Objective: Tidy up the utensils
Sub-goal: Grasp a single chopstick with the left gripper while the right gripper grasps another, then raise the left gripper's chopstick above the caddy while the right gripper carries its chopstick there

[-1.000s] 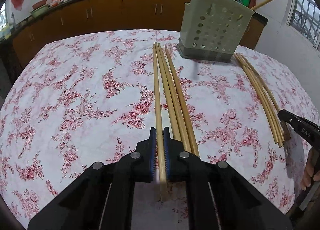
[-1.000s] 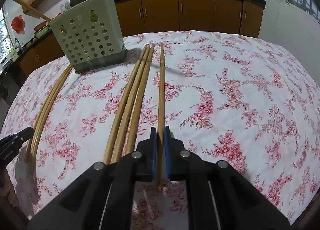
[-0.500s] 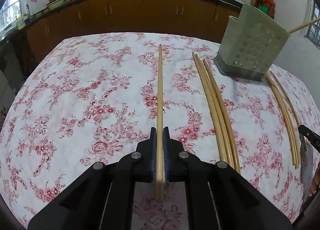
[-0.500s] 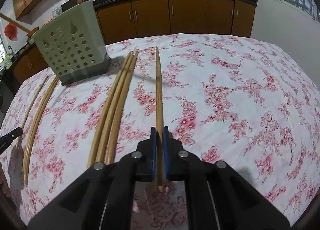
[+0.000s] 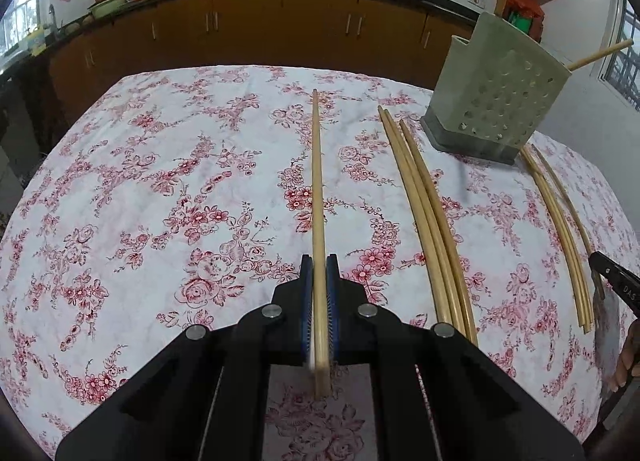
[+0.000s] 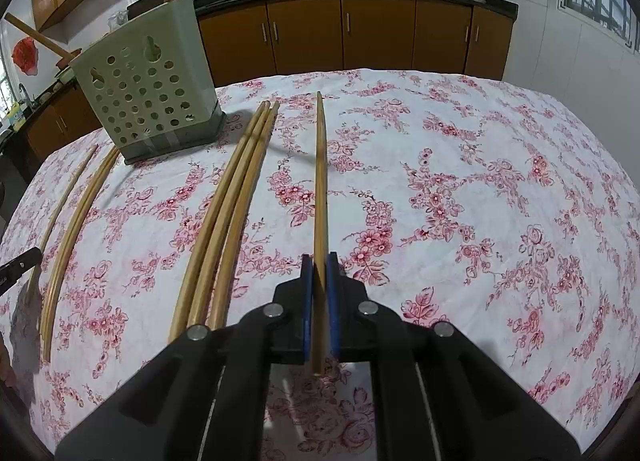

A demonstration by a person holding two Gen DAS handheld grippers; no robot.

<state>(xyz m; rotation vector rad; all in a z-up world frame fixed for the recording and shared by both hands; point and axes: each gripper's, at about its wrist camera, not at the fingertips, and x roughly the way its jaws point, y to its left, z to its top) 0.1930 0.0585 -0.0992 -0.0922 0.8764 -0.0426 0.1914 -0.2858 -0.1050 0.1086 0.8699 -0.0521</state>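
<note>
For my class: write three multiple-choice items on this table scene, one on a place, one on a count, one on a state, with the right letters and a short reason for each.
1. Where does the perforated holder stand in the right wrist view?
A. far left
B. far right
C. table's middle

2. How many chopsticks form the loose bundle beside the right gripper's chopstick?
A. one
B. three
C. six

3. How is the left gripper?
A. wide open
B. shut on a chopstick
C. shut, empty

Answers: 1 A, it stands far left; 2 B, three tips show; 3 B, blue pads clamp the stick.
</note>
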